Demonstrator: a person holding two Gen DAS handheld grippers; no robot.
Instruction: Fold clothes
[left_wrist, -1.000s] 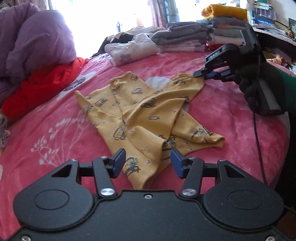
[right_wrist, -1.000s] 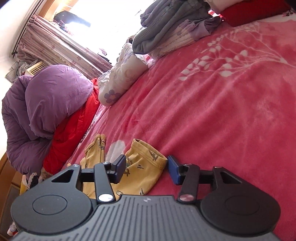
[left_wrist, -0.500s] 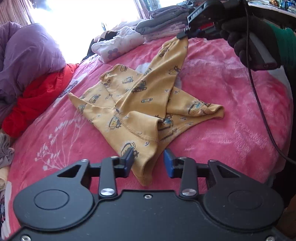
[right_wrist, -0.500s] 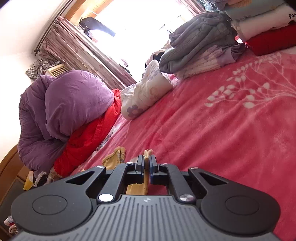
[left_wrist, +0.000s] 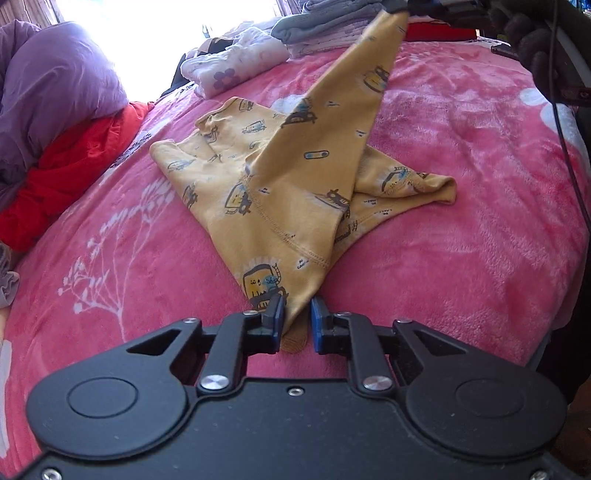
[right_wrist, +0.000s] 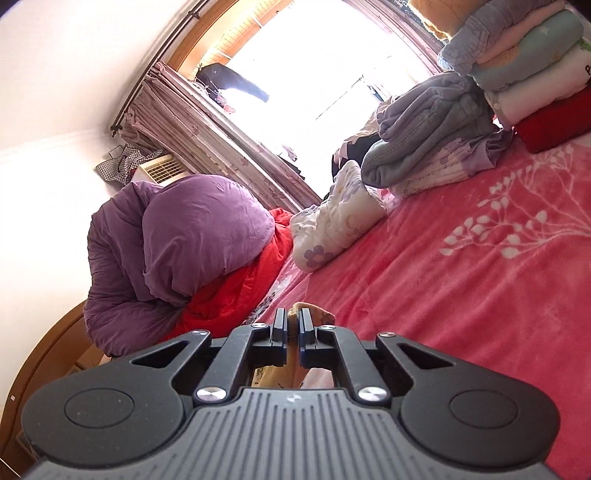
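Left wrist view: the yellow garment (left_wrist: 280, 173) lies crumpled near the middle of the pink blanket (left_wrist: 461, 258). Its nearest corner runs down between the blue pads of the left gripper (left_wrist: 297, 321). The jaws have just been closing and stand narrow; the left pad touches the cloth, while a small gap shows beside the right pad, so a firm pinch cannot be told. From the garment's middle one sleeve or leg rises taut to the top of the frame, where the right gripper (left_wrist: 400, 9) holds its tip; a gloved hand (left_wrist: 524, 33) carries that tool, with a black cable (left_wrist: 565, 125) hanging from it. Left of the garment sit a purple quilt (left_wrist: 55, 96) and a red cloth (left_wrist: 70, 166) under it. Beyond the garment are a white flowered bundle (left_wrist: 236, 68) and a grey folded pile (left_wrist: 325, 26).

Right wrist view: the right gripper (right_wrist: 293, 325) is clamped nearly closed on a fold of the garment (right_wrist: 295, 310), which pokes out above the pads and hangs below them. Past the garment lie the blanket (right_wrist: 461, 295), the quilt (right_wrist: 177, 251), the red cloth (right_wrist: 240, 288), the white bundle (right_wrist: 336, 221) and the grey pile (right_wrist: 424, 129). Curtains (right_wrist: 207, 125) frame a bright window (right_wrist: 325, 66) behind.
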